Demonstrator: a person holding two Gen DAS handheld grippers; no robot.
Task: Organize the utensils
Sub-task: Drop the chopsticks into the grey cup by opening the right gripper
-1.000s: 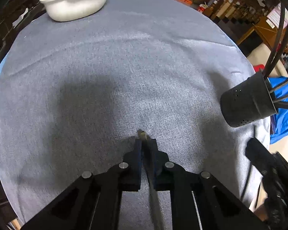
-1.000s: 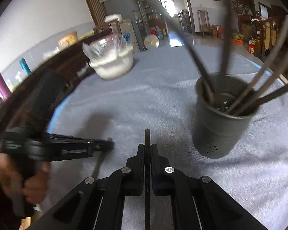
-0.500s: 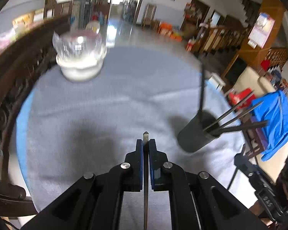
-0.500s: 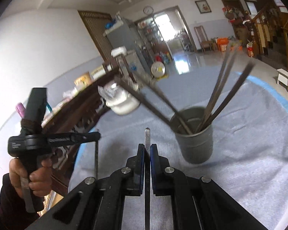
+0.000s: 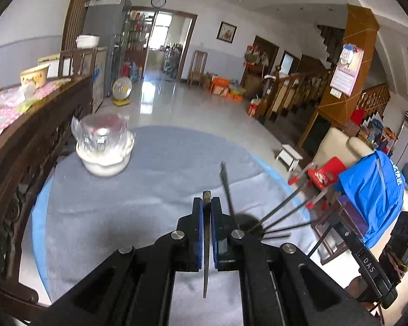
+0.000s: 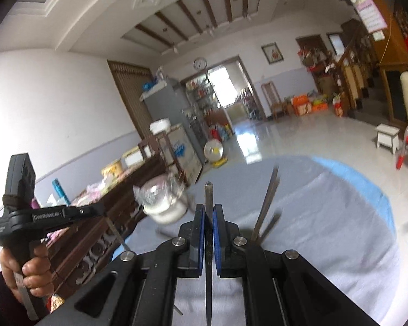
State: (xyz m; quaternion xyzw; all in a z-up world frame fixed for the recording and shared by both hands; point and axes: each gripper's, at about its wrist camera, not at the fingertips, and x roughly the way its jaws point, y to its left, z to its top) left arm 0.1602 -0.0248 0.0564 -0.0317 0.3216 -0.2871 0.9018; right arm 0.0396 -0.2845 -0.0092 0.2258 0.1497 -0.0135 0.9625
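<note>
Both tools are gripping: the left gripper is clenching a thin flat metal utensil edge-on between its blue pads, and the right gripper is pinching a second slim metal utensil in the same way, each piece running back along the tool's axis, probably so that it is travelling steadily and can be dropped end-first. In the right wrist view a hand is carrying the left tool at the frame's left. The dark holder, largely hidden behind the left tool, is standing on the table with long utensils fanning out of it; it seems to be the destination. A white bowl under clear wrap is sitting well apart on the grey tablecloth. Beyond are lying a tiled floor, a wall clock and a wooden staircase.
</note>
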